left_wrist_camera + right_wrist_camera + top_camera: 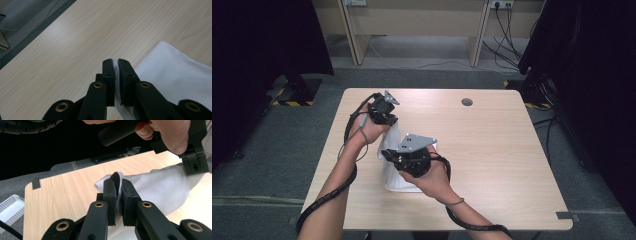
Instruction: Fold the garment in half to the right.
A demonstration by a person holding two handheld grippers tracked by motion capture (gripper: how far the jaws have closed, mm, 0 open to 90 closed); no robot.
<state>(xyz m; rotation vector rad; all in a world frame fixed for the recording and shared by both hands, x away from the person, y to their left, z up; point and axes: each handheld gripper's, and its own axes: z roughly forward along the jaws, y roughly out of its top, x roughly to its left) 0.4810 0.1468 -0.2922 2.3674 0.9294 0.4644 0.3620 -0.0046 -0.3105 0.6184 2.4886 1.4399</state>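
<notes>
A white cloth [393, 172] hangs stretched between my two grippers over the left half of the wooden table [492, 150], its lower part resting on the tabletop. My left gripper [388, 122] holds the cloth's far end. In the left gripper view the black jaws [115, 67] are shut on an edge of the cloth [175, 82]. My right gripper [388, 155] holds the near end. In the right gripper view its jaws [119, 185] pinch a fold of the cloth [155, 187]. The other hand and gripper [195, 162] show at the top right there.
A round grey cable cap [467, 102] sits in the tabletop near the far edge. A dark tab [567, 216] marks the near right corner. Black curtains flank the table, with desk legs and cables behind. A white perforated tray [11, 207] lies on the floor.
</notes>
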